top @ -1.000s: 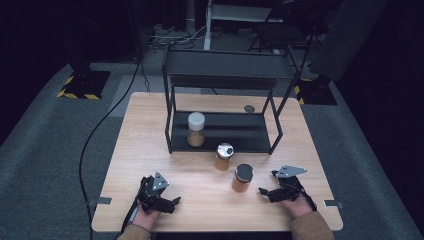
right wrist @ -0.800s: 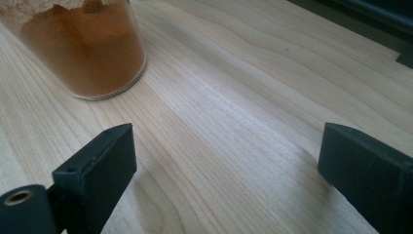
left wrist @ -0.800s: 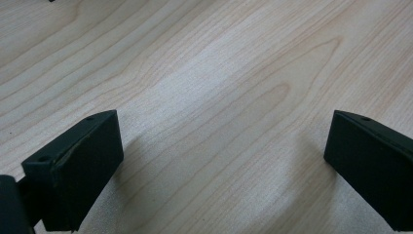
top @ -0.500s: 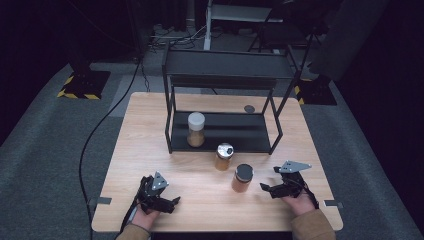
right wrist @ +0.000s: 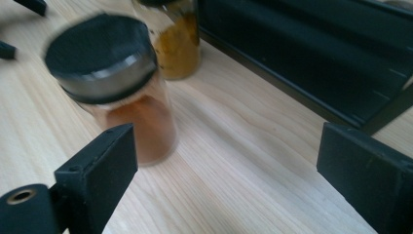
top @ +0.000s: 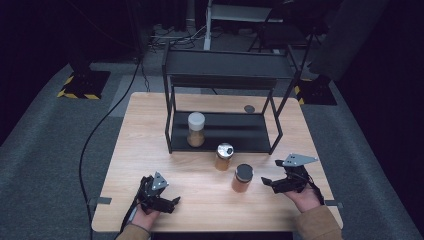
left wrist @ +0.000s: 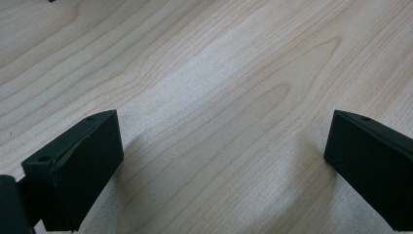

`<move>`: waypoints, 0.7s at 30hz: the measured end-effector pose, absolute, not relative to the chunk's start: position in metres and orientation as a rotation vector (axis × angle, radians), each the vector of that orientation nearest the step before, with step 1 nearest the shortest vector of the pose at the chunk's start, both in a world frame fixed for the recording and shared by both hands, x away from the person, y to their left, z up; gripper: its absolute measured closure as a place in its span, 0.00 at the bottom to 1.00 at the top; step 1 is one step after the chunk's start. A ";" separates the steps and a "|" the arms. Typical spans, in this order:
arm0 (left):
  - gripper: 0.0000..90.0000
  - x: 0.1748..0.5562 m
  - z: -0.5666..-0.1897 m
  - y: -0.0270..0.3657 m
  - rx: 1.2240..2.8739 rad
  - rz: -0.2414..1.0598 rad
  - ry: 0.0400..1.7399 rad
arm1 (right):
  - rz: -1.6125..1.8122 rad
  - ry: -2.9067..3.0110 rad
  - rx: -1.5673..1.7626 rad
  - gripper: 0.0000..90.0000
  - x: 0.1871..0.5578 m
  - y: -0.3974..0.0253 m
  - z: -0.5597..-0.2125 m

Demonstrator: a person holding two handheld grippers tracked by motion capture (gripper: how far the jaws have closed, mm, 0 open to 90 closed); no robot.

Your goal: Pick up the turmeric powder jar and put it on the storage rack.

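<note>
1. Left hand-held gripper [top: 167,202] rests spread, well left of the black-lidded jar [top: 243,178].
2. Right hand-held gripper [top: 269,183], jaws wide, sits just right of that jar on the counter [top: 140,145].
3. Looks like rigid, slick glass: grip mid-body.
4. Beyond: shelf rack [top: 222,132].

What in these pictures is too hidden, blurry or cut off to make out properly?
- Black-lidded jar: motion-blurred in the right gripper view, so no label is readable.
- Yellow-spice jar: its top is cut off by that view's upper edge.
- Small dark disc on the table: too small in the high view to identify.
</note>
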State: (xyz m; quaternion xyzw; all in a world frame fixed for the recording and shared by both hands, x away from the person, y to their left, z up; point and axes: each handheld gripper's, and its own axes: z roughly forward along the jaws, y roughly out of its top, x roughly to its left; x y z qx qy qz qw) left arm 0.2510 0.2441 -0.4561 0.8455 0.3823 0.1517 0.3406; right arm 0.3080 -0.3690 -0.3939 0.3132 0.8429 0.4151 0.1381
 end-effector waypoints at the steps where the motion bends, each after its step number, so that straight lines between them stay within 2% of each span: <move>1: 0.00 0.251 -0.456 0.244 2.200 0.395 0.995 | 1.217 2.441 0.911 0.08 0.309 -0.369 -0.392; 21: 0.00 0.250 -0.456 0.244 2.197 0.398 1.002 | 1.195 2.452 0.849 0.09 0.318 -0.336 -0.343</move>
